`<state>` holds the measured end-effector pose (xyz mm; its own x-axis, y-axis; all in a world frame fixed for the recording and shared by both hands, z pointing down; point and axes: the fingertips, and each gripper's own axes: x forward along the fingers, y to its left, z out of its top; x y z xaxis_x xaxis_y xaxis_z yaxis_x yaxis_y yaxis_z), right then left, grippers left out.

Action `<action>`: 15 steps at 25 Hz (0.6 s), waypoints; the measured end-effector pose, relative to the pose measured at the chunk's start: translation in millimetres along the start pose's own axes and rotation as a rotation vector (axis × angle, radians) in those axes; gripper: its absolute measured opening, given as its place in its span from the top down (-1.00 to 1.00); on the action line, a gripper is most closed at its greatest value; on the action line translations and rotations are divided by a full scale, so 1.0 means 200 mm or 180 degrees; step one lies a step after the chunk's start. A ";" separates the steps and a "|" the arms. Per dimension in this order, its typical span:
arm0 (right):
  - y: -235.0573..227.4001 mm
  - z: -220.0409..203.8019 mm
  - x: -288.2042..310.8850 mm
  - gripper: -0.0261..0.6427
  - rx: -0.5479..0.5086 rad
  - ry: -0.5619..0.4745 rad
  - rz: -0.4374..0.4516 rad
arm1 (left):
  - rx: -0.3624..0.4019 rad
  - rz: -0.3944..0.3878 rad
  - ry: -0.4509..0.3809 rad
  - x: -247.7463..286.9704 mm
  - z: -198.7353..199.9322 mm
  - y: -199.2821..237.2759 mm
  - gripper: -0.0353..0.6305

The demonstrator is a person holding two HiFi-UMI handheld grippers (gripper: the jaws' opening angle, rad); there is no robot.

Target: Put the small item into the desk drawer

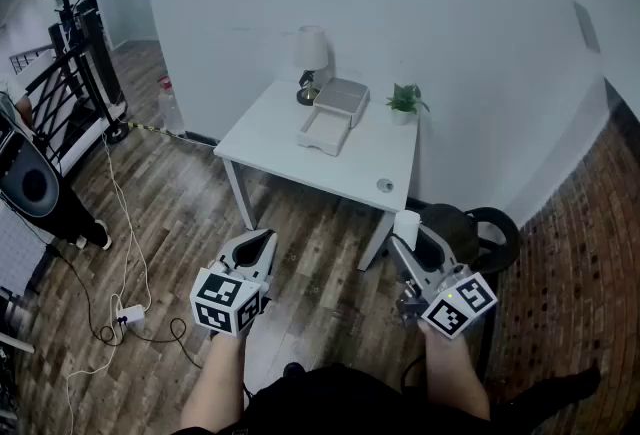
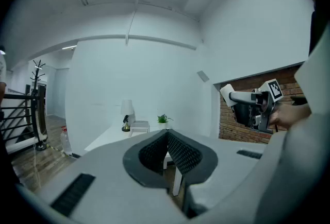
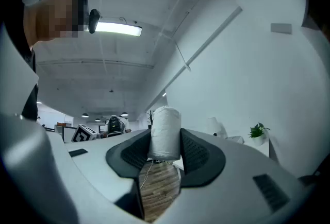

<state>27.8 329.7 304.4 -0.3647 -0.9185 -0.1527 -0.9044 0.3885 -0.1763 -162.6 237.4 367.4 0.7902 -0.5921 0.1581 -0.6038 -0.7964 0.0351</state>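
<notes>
A small white roll [image 1: 406,227] stands upright between the pads of my right gripper [image 1: 408,241], which is shut on it; in the right gripper view the roll [image 3: 166,133] fills the gap between the jaws of that gripper [image 3: 166,147]. My left gripper [image 1: 263,243] hangs beside it, its jaws meeting at the tips with nothing in them [image 2: 167,136]. Both grippers are well short of the white desk [image 1: 280,138]. On the desk sits a white drawer unit [image 1: 342,99] with its low drawer [image 1: 325,133] pulled open.
On the desk are a white lamp [image 1: 310,55], a small potted plant [image 1: 405,103] and a small round thing [image 1: 385,185]. A black chair [image 1: 470,228] stands to the desk's right. Cables and a power strip [image 1: 130,315] lie on the wooden floor at the left, near a railing [image 1: 70,83].
</notes>
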 end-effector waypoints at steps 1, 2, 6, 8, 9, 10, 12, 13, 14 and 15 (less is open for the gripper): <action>0.01 -0.01 0.01 0.43 -0.0006 0.0012 0.0011 | -0.0006 0.0002 0.0000 -0.01 0.00 0.00 0.87; 0.02 -0.01 0.01 0.43 -0.0012 0.0022 0.0022 | -0.0012 0.0004 0.0001 -0.02 -0.01 0.01 0.87; 0.07 -0.03 0.05 0.43 -0.0027 0.0051 0.0056 | -0.0035 0.0009 0.0013 -0.05 -0.02 0.04 0.87; 0.10 -0.04 0.07 0.43 -0.0046 0.0081 0.0063 | -0.0051 0.0012 0.0016 -0.07 -0.02 0.07 0.87; 0.11 -0.06 0.09 0.43 -0.0057 0.0103 0.0066 | -0.0064 0.0013 0.0016 -0.08 -0.02 0.08 0.87; 0.13 -0.07 0.10 0.43 -0.0062 0.0126 0.0069 | -0.0079 0.0014 0.0014 -0.09 -0.03 0.10 0.87; 0.15 -0.11 0.13 0.43 -0.0051 0.0165 0.0074 | -0.0108 0.0018 0.0005 -0.10 -0.04 0.13 0.87; 0.17 -0.13 0.15 0.43 -0.0042 0.0178 0.0082 | -0.0116 0.0022 -0.0002 -0.11 -0.04 0.15 0.87; 0.19 -0.14 0.17 0.43 -0.0038 0.0187 0.0104 | -0.0122 0.0026 -0.0011 -0.13 -0.04 0.17 0.87; 0.22 -0.15 0.18 0.43 -0.0040 0.0190 0.0142 | -0.0126 0.0032 -0.0021 -0.14 -0.05 0.18 0.87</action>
<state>-32.8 311.1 320.5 -0.4170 -0.9032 -0.1017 -0.8895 0.4286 -0.1584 -208.0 226.7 373.2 0.7847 -0.6009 0.1520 -0.6152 -0.7850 0.0728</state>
